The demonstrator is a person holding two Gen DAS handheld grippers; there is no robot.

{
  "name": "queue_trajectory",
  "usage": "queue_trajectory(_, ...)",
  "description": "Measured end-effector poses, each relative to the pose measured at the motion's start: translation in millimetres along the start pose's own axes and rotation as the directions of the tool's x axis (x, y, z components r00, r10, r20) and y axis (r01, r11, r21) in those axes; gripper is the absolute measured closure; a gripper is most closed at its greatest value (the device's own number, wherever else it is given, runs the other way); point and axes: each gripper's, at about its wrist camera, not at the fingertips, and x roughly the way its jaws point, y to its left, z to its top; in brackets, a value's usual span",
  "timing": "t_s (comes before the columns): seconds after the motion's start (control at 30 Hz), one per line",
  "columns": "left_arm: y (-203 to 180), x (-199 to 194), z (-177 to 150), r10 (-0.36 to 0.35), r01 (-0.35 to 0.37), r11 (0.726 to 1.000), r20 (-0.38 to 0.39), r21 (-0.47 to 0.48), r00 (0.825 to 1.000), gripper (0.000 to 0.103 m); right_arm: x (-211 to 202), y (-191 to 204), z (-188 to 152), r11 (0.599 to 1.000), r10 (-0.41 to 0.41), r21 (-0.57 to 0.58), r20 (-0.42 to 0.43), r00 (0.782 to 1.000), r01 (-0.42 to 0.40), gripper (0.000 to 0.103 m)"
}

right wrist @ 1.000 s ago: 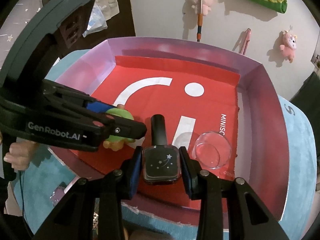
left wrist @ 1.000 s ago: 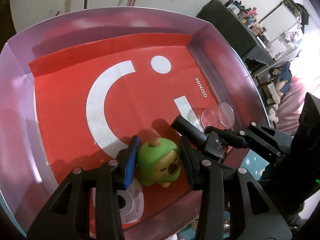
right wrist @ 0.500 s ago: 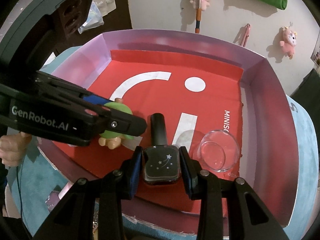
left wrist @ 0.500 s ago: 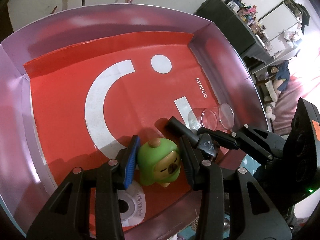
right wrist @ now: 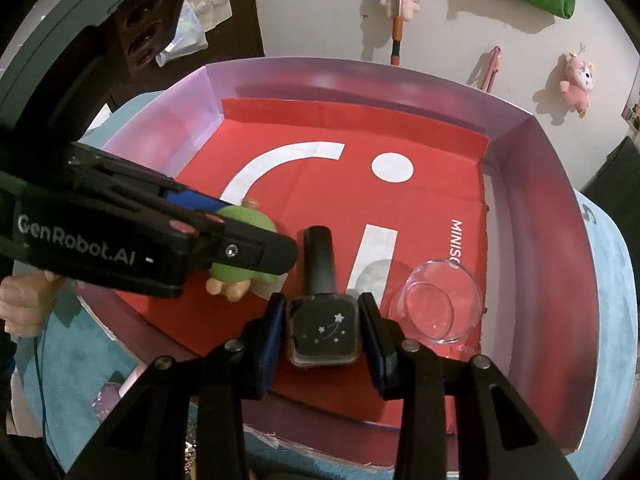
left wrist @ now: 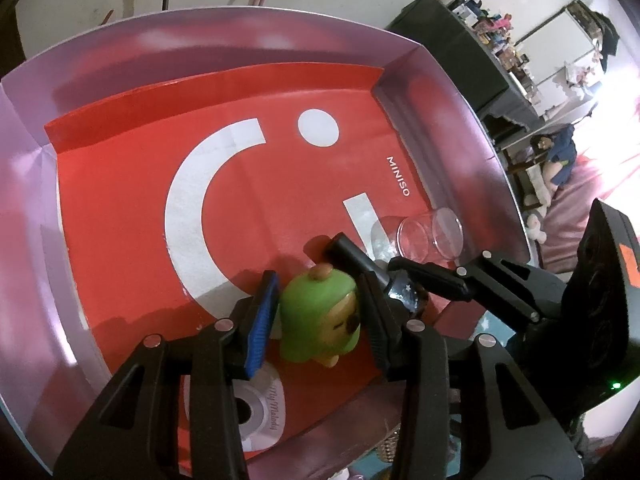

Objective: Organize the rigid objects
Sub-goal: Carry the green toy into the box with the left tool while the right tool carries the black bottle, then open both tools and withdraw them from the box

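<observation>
My left gripper (left wrist: 318,312) is shut on a green toy figure (left wrist: 320,320) with a tan face, low over the red floor of the pink box (left wrist: 120,208). My right gripper (right wrist: 322,330) is shut on a black nail polish bottle (right wrist: 322,320) with a star print, its black cap pointing away, over the box's near edge. In the right wrist view the left gripper (right wrist: 256,246) and green figure (right wrist: 240,240) are just left of the bottle. The bottle also shows in the left wrist view (left wrist: 360,260), right of the figure.
A clear glass cup (right wrist: 440,304) lies on its side by the box's right wall (right wrist: 540,240); it also shows in the left wrist view (left wrist: 420,236). A white round tape holder (left wrist: 256,420) lies under the left gripper. Teal cloth (right wrist: 612,280) surrounds the box.
Both grippers have moved slightly farther in over the box with their objects. The grips are unchanged.
</observation>
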Motion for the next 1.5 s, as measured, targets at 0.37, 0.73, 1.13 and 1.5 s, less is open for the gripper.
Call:
queue_trajectory(0.37,-6,-8,-3,0.016,-0.016,1.000,0.038,0.004,0.999,0.046,-4,0,-1,1.000,-0.005,-0.002,0.003,1.000,0.005,0.062)
queue_trajectory(0.73,-17,-25,-13,0.015,-0.016,1.000,0.102,0.005,0.995,0.043,-22,4,-5,1.000,-0.006,0.002,0.030,1.000,0.006,0.055)
queue_trajectory(1.13,-44,-77,-57,0.135,-0.144,0.990,0.343,0.000,0.930,0.033,-75,12,-25,1.000,-0.018,0.012,0.121,0.992,0.016,0.033)
queue_trajectory(1.5,-86,-136,-130,0.213,-0.258,0.966,0.584,-0.007,0.783,0.020,-169,26,-64,0.997,-0.077,0.021,0.300,0.951,0.074,0.003)
